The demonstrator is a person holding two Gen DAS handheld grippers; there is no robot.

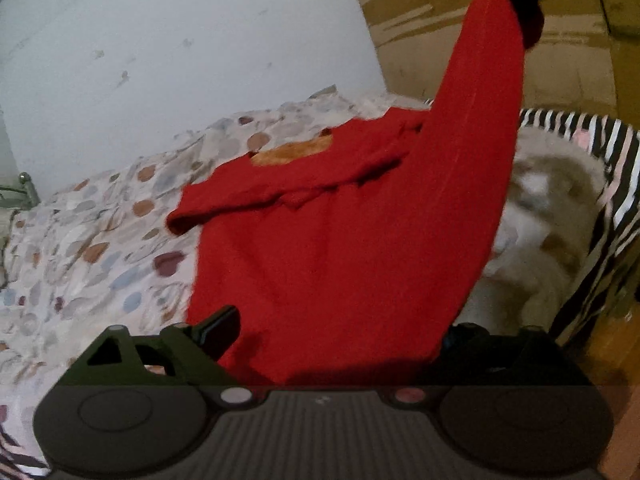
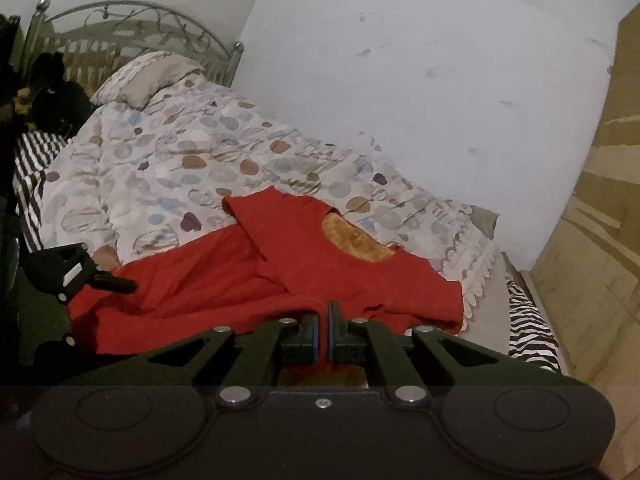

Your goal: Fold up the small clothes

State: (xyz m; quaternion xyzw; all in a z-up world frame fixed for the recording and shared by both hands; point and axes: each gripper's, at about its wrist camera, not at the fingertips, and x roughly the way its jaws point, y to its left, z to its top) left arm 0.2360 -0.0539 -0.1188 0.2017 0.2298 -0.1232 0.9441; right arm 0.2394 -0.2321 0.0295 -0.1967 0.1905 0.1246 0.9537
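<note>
Two views are available, taken in turn. Left wrist view: the red garment (image 1: 320, 248) lies on the bed over the patterned duvet (image 1: 100, 240), its orange-lined neckline toward the wall (image 1: 180, 40); one sleeve is folded across the chest; the near right edge of the cloth is lifted into a taut strip that rises to the right claw (image 1: 524, 12) at the upper right. The left claw (image 1: 340, 344) stands spread, with the hem lying across the gap between its fingers (image 1: 218, 330); no pinch on the cloth is visible.

Right wrist view: the right claw (image 2: 323, 332) is pressed together and pinches a fold of the red garment (image 2: 320, 272); the left claw (image 2: 100, 280) appears at the far left, at the garment's edge; the duvet (image 2: 168, 168) runs back to a pillow (image 2: 148, 80) and a metal headboard (image 2: 132, 24).

Step in hand, by judgement: a side fold, with one edge raised for carrying over the body. The next move calls for the spread claw to secure the hem, then both to travel together toward the opposite side; uneven tension would likely skew the fold.
</note>
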